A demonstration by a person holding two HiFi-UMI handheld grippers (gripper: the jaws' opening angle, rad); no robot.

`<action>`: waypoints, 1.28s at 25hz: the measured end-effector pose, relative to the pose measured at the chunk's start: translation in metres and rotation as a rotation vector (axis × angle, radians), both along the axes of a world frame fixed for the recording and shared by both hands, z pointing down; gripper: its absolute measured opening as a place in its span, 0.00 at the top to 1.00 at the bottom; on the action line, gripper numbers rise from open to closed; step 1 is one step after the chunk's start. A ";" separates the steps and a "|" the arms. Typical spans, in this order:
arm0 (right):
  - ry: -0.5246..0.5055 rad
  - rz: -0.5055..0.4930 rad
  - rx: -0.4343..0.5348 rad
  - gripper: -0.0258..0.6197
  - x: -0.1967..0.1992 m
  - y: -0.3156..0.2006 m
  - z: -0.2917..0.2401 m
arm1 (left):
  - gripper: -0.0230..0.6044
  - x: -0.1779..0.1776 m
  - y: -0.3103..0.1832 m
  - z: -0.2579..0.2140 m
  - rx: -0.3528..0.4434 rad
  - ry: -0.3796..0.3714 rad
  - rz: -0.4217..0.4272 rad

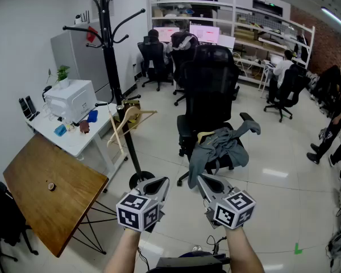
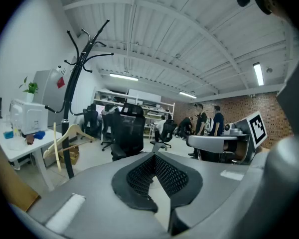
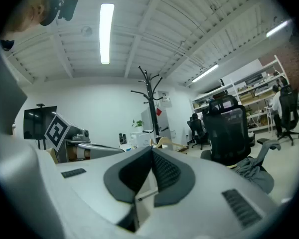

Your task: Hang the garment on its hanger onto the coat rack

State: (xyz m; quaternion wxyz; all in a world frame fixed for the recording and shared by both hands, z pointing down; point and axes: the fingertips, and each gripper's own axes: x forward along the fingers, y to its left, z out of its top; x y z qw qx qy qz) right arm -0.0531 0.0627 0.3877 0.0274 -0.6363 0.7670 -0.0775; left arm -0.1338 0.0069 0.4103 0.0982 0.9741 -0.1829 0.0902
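Note:
A tall black coat rack (image 1: pixel 109 67) stands left of centre on a round base, and an empty wooden hanger (image 1: pixel 127 124) hangs low on its pole. The grey garment (image 1: pixel 219 148) lies crumpled on the seat of a black office chair (image 1: pixel 209 90), with a pale hanger tip showing at its top. My left gripper (image 1: pixel 160 185) and right gripper (image 1: pixel 203 182) are held side by side in front of the chair, short of the garment, both shut and empty. The rack (image 2: pixel 72 83) and hanger (image 2: pixel 65 138) appear in the left gripper view. The garment (image 3: pixel 254 171) is at the right in the right gripper view.
A white table (image 1: pixel 74 141) with a white appliance (image 1: pixel 71 100) stands left of the rack. A wooden table (image 1: pixel 51 192) is nearer, at the lower left. Behind are more office chairs, people at desks (image 1: pixel 153 44) and shelving (image 1: pixel 261 27).

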 end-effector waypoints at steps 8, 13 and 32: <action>0.016 0.030 -0.005 0.96 0.100 0.000 -0.005 | 0.96 0.096 -0.010 -0.007 0.013 -0.004 -0.001; 0.043 0.058 -0.031 0.96 0.159 -0.003 0.000 | 0.96 0.148 -0.022 -0.010 0.028 -0.016 -0.003; 0.043 0.192 -0.113 0.96 0.311 -0.130 0.036 | 0.96 0.311 -0.161 0.050 -0.006 -0.071 0.055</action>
